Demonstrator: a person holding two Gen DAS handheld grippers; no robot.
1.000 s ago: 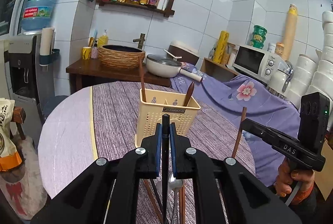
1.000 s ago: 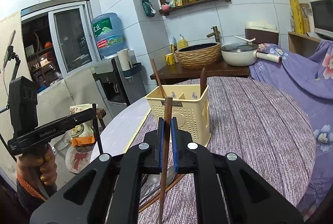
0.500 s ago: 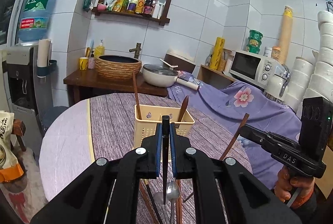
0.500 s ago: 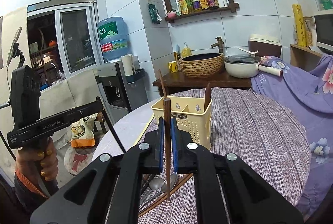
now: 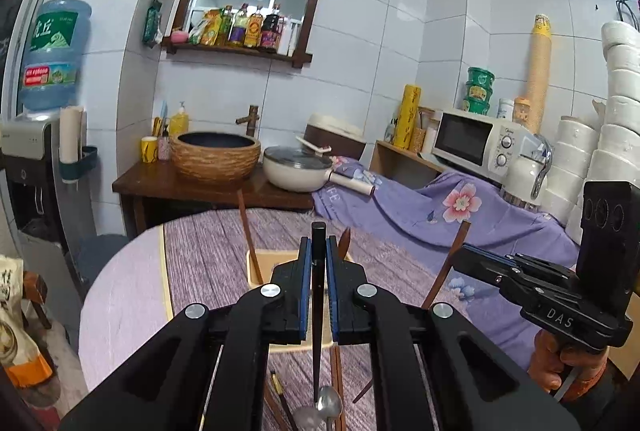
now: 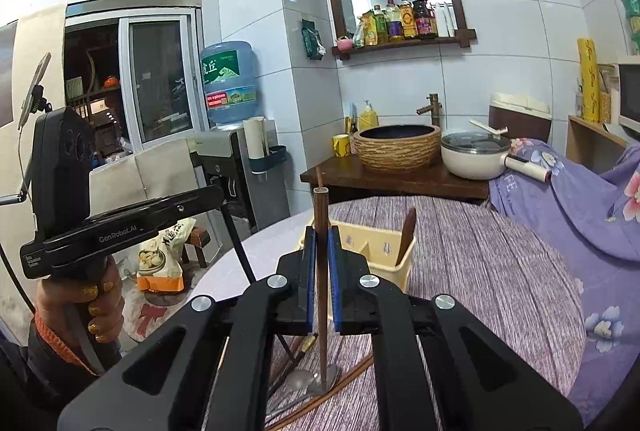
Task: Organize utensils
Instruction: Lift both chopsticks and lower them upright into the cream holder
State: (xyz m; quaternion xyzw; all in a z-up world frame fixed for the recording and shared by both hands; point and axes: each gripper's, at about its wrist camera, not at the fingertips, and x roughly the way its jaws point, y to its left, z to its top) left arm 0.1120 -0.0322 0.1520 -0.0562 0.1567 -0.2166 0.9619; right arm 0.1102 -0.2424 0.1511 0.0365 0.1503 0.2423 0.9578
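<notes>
Left gripper (image 5: 318,259): jaws clenched on a black chopstick (image 5: 317,311), held upright with its tip hanging over the tabletop — a pose that suits dropping it straight down into a slot.
Right gripper (image 6: 320,251): jaws clamped on a brown chopstick (image 6: 321,271), also near vertical, top end standing above the jaws.
Holder (image 6: 380,251): cream plastic utensil caddy with dividers, on the striped purple tabletop (image 6: 480,271), just beyond both grippers; a brown stick (image 5: 249,231) and a wooden handle (image 6: 407,235) already lean in its compartments.
Left behind: a metal spoon (image 5: 320,407) and more chopsticks (image 6: 320,397) lie flat under the grippers.
Stage, as I judge it: both sticks lifted, neither yet in the holder.
Risk: thin sticks could pivot in the grip — hence the mid-shaft hold.
</notes>
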